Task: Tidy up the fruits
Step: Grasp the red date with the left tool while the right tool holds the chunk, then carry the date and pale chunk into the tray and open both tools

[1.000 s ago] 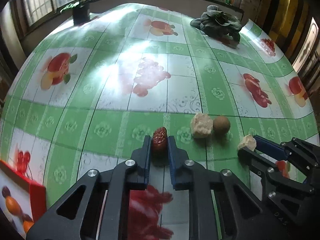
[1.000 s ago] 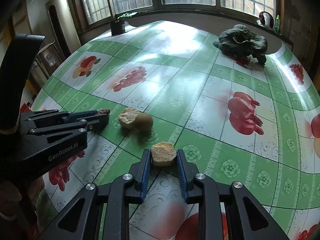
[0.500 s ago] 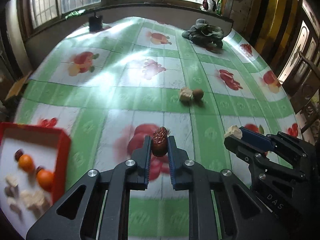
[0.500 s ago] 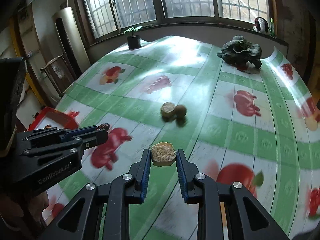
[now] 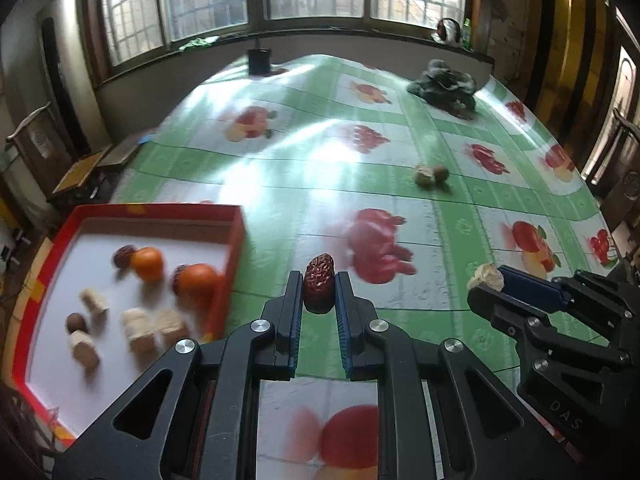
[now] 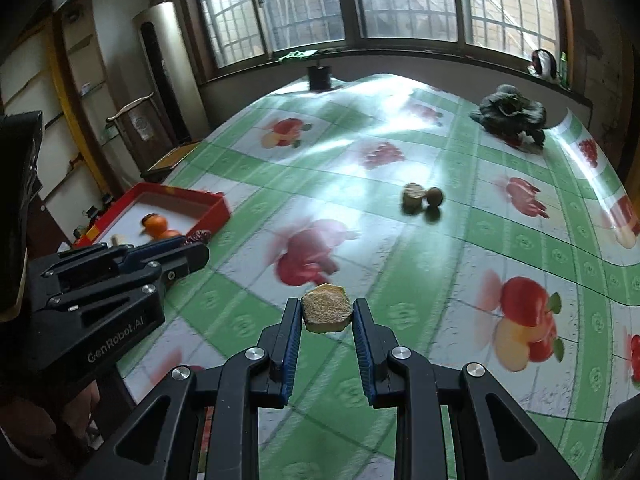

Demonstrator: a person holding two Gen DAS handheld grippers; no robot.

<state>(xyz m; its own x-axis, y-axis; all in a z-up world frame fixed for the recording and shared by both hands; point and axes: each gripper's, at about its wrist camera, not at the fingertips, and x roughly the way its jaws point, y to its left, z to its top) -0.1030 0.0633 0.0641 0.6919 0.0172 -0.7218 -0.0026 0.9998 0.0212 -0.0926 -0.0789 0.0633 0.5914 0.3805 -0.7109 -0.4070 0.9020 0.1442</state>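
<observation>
Starting at the far left: sitting on the desk [image 5: 280, 168] edge, a red tray [image 5: 236, 236] with a white floor, holding two oranges [image 5: 148, 265], a couple of dark red dates [image 5: 124, 255], a small brown round fruit [image 5: 76, 323] and several pale chunks [image 5: 138, 330], all a bit blurred. Covering the desk, a green-and-white checked cloth with fruit prints.

Moving right, hovering just past the tray's right wall: left gripper [image 5: 319, 300], fingers [image 5: 293, 304] pinching a wrinkly red date [image 5: 319, 289] standing upright between the blue pads, lifted clear of the cloth. Showing up from the right wrist view too, same left gripper [image 6: 196, 248] with the date tip [image 6: 199, 236] poking out, tray [image 6: 180, 196] right behind it.

Further right, hanging above the cloth near the front edge: right gripper [image 6: 327, 320], fingers [image 6: 362, 334] squeezing a pale, grainy-faced chunk of fruit [image 6: 325, 309]. Seen from the left wrist view as right gripper [image 5: 486, 284] with the chunk [image 5: 486, 276] at its tip.

Lying out in the middle of the desk, well apart from both grippers: another pale chunk [image 6: 412, 196] touching a small brown round fruit [image 6: 435, 197].

Resting way back toward the right corner, a dark leafy vegetable [image 6: 510, 114]; standing at the back edge near the window, a dark pot [image 6: 319, 77].
</observation>
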